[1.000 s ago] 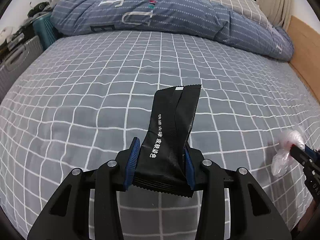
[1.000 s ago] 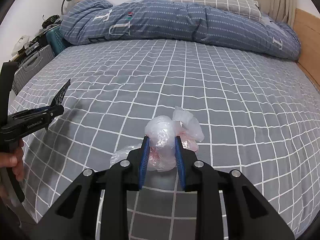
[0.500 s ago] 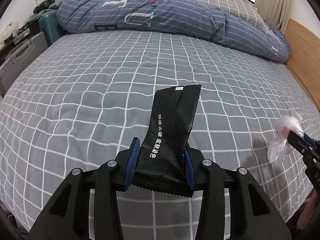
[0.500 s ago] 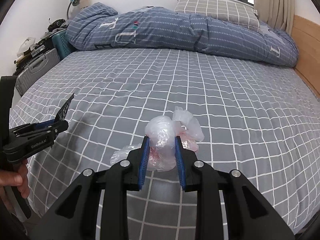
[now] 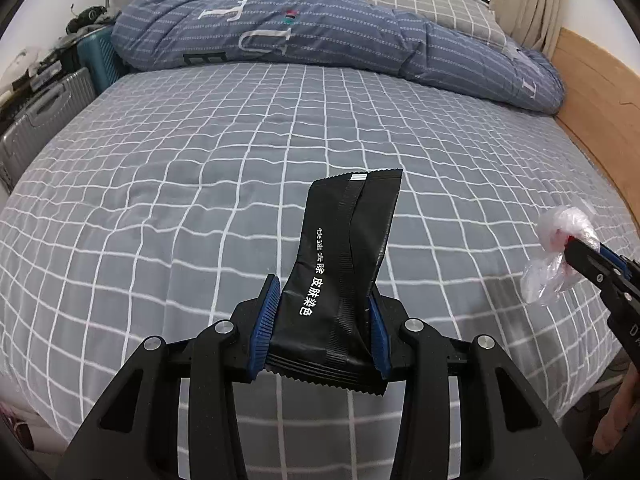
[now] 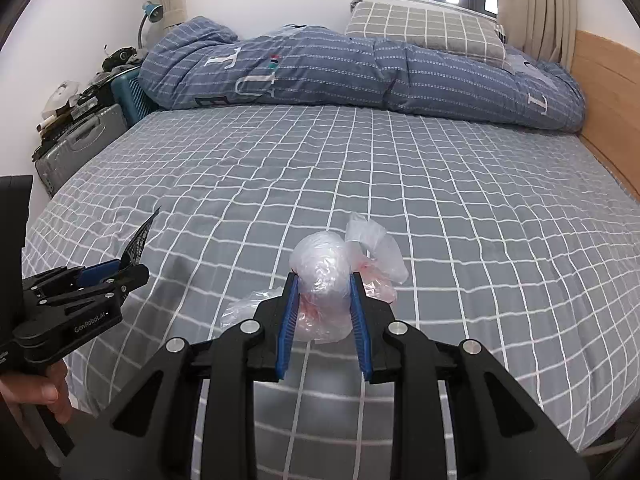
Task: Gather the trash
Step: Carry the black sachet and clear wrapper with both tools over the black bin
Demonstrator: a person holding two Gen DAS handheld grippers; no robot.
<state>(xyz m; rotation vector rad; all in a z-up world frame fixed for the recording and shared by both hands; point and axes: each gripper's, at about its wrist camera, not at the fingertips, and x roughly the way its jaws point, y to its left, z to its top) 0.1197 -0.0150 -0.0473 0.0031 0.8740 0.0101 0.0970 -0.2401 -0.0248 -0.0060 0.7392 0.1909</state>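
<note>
My left gripper (image 5: 322,304) is shut on a black foil wrapper (image 5: 344,264) with white lettering, held upright above the near edge of the bed. It also shows at the left of the right wrist view (image 6: 134,270) with the wrapper (image 6: 138,240) sticking up. My right gripper (image 6: 324,296) is shut on a crumpled clear plastic bag (image 6: 324,268) with pink traces, held above the bed's near edge. The bag (image 5: 560,248) and right gripper (image 5: 576,248) show at the right of the left wrist view.
The bed (image 5: 240,140) has a grey checked sheet. A blue folded duvet (image 6: 360,76) and a checked pillow (image 6: 424,32) lie at the far end. Suitcases (image 6: 80,144) stand to the left, a wooden headboard (image 6: 604,92) on the right.
Both grippers have pulled back and up from the bed, still holding their items. More of the room and the bed's near edge shows now.
</note>
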